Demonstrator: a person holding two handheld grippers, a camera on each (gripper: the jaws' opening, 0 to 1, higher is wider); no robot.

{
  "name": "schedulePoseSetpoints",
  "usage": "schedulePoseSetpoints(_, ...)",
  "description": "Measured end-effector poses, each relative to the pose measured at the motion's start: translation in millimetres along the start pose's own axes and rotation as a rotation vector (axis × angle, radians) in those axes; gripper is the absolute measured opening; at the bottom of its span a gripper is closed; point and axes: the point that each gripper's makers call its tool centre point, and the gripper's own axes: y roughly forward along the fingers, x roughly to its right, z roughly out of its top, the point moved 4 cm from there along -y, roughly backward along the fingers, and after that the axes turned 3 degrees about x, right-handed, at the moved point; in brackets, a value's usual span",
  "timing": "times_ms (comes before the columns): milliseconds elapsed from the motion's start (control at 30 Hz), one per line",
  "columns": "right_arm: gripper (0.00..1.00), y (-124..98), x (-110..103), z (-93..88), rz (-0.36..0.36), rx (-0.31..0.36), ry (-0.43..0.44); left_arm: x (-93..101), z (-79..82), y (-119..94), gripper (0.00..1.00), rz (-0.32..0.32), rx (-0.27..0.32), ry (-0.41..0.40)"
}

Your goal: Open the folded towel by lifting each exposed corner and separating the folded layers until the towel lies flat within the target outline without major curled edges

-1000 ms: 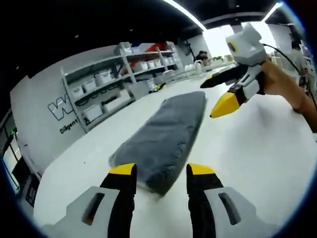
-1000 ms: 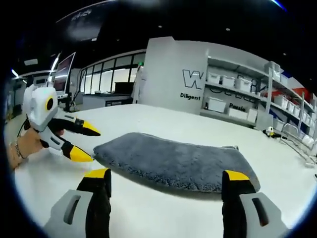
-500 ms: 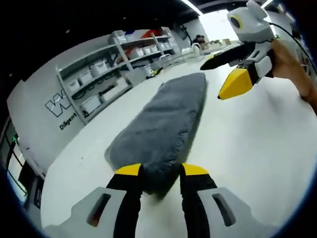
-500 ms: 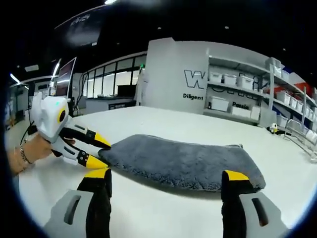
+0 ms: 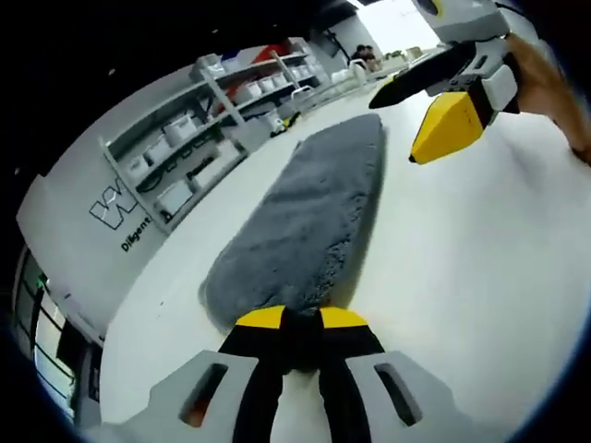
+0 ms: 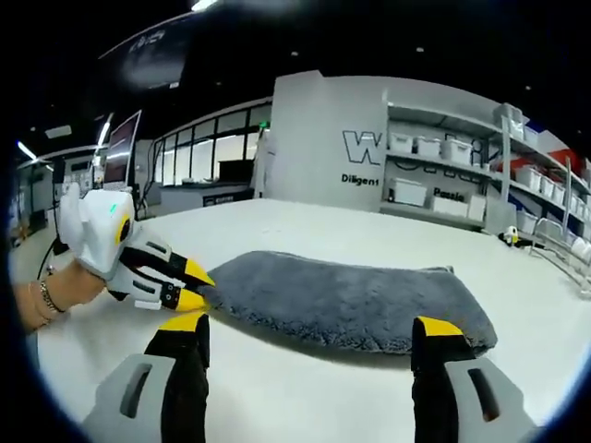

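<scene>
A folded grey towel (image 5: 305, 208) lies lengthwise on the white table (image 5: 462, 277). My left gripper (image 5: 302, 320) has its jaws pinched on the towel's near corner, with grey pile showing between the yellow tips. In the right gripper view the left gripper (image 6: 197, 286) grips the towel (image 6: 355, 300) at its left end, held by a person's hand (image 6: 46, 295). My right gripper (image 6: 309, 325) stands open just in front of the towel's long front edge, its jaws wide apart and holding nothing. From the left gripper view, the right gripper (image 5: 432, 100) hovers open above the towel's far end.
Shelving racks (image 5: 212, 120) with white bins line the wall past the table's far side, also seen as shelves (image 6: 443, 175) beside a grey lettered wall (image 6: 323, 148). Bare white tabletop (image 6: 305, 397) spreads around the towel.
My left gripper has moved onto the towel's near corner and shut on it. The right gripper has stayed open near the towel's long edge.
</scene>
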Motion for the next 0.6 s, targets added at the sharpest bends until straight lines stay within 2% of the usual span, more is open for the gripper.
schedulePoseSetpoints(133, 0.91, 0, 1, -0.3, -0.002, 0.0, 0.005, 1.3, 1.3, -2, 0.06, 0.014, 0.003, 0.023)
schedulePoseSetpoints(433, 0.92, 0, 3, -1.1, 0.001, -0.001, 0.012, 2.6, -1.1, -7, 0.05, 0.02, 0.01, -0.011)
schedulePoseSetpoints(600, 0.92, 1, 3, -0.8, 0.004, -0.001, 0.013, -6.8, -7.3, -11, 0.06, 0.023, 0.015, -0.026)
